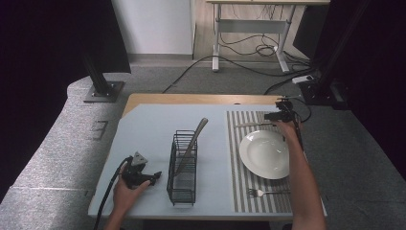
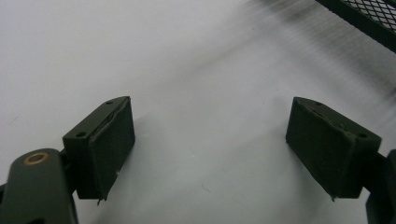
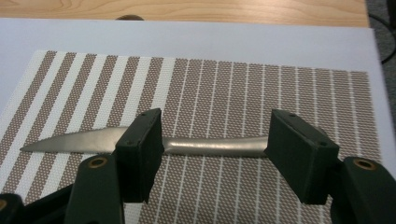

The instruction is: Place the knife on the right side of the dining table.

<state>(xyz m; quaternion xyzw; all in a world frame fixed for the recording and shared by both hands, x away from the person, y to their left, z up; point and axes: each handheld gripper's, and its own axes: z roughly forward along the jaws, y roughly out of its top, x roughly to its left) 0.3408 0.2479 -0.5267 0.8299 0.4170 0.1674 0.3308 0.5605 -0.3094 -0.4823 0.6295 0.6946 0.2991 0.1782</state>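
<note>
A silver knife (image 1: 253, 124) lies flat on the striped placemat (image 1: 235, 143), beyond the white plate (image 1: 265, 154). My right gripper (image 1: 276, 116) hovers at the knife's handle end. In the right gripper view the knife (image 3: 210, 145) lies crosswise on the placemat (image 3: 233, 84) behind the jaws. My right gripper (image 3: 215, 126) stands open there, its pads not pressing on anything. My left gripper (image 1: 153, 177) rests on the grey table left of the black wire basket (image 1: 183, 167). Seen in its own view, my left gripper (image 2: 210, 116) is open with bare table between its jaws.
A long silver utensil (image 1: 194, 141) leans in the wire basket, whose corner (image 2: 369, 18) is visible top right in the left gripper view. A fork (image 1: 268, 192) lies on the placemat in front of the plate. The wooden table edge (image 3: 187, 9) runs just beyond the grey table cover.
</note>
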